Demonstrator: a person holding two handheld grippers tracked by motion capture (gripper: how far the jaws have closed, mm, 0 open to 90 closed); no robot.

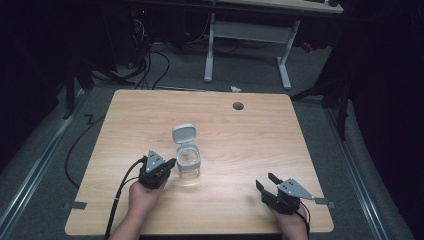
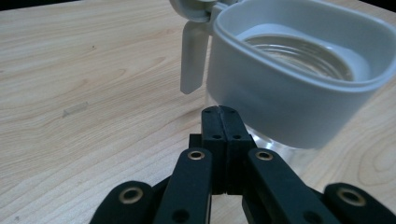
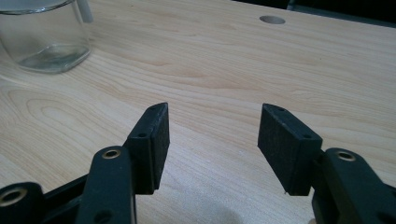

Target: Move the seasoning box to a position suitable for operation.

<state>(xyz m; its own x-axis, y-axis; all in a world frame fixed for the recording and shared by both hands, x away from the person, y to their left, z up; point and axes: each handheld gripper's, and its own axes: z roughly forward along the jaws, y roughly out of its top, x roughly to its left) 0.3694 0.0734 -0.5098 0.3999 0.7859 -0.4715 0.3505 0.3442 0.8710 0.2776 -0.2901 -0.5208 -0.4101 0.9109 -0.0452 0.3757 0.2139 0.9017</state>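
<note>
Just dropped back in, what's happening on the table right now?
A person works at a wooden table with a claw in each hand. A clear glass jar with a grey collar stands near the middle, its flip lid hinged open and its inside looking empty. The left claw, jaws shut with nothing between them, sits right beside the jar, just under its collar; contact is unclear. The right claw rests apart at the near right, jaws open and empty.

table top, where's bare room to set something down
Bare wood runs between the jar and the right gripper, and along the table's far edge around the cable hole. It is crowded only at the near left, where the left gripper sits close against the jar.
</note>
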